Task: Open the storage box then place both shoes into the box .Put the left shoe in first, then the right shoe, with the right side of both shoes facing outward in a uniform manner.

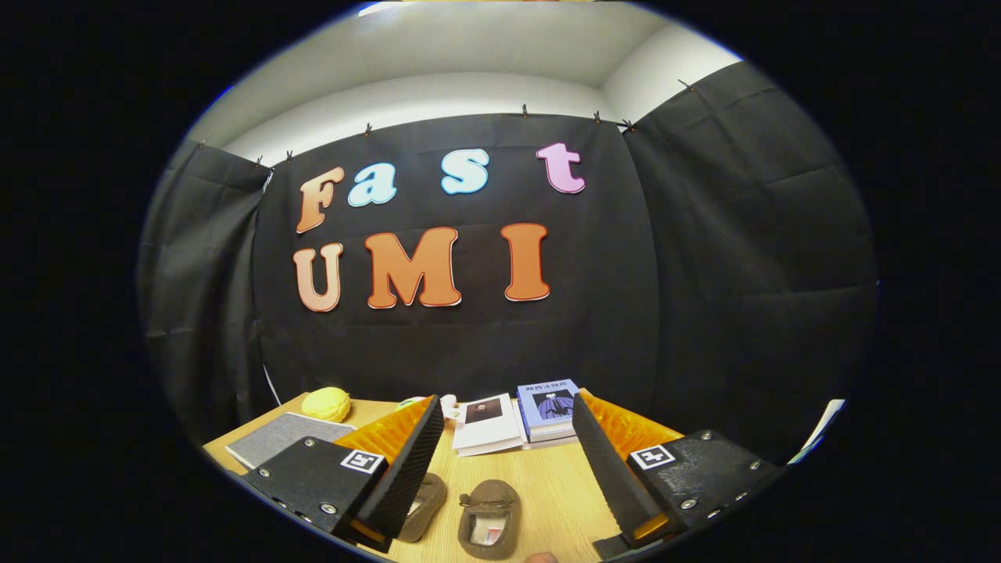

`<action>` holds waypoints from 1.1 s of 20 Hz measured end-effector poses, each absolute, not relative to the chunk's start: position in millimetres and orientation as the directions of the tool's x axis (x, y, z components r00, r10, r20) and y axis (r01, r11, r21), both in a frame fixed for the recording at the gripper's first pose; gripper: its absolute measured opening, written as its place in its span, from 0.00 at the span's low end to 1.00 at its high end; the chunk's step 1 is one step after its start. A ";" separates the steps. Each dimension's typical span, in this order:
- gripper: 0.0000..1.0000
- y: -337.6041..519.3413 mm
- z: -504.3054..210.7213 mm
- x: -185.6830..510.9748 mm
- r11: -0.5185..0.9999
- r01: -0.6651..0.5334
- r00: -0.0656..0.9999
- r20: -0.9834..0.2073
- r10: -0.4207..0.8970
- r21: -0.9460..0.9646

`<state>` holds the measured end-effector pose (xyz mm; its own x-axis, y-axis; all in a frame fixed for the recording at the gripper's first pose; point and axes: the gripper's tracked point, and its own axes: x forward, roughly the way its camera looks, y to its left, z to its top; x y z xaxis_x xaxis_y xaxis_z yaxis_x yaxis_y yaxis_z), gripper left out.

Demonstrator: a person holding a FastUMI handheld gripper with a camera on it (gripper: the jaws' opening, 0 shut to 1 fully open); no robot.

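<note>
Two small brown shoes are lying on the wooden table [547, 477] between the gripper [504, 461] fingers: one shoe [490, 518] is sitting in the middle of the gap, and the second shoe [422, 507] is partly hidden behind the left finger [407, 461]. The jaws are standing wide apart, gripping nothing. Beyond the fingertips, a white booklet [486, 424] and a blue book [547, 408] are resting near the table's far edge. A grey notebook [283, 436] and a yellow round object [326, 403] are lying further left.
</note>
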<state>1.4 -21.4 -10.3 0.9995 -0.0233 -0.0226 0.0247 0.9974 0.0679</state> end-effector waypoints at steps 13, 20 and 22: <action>0.98 -21.1 -12.1 -3.1 0.997 0.033 0.999 -0.028 -0.031 0.071; 0.98 8.7 -28.1 3.1 0.999 -0.008 0.998 -0.059 0.011 0.049; 0.98 20.5 -40.3 7.2 0.998 -0.023 0.997 -0.078 0.027 0.055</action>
<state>7.2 20.5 -40.3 0.9966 0.0271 -0.0780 -0.0228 0.9982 0.0550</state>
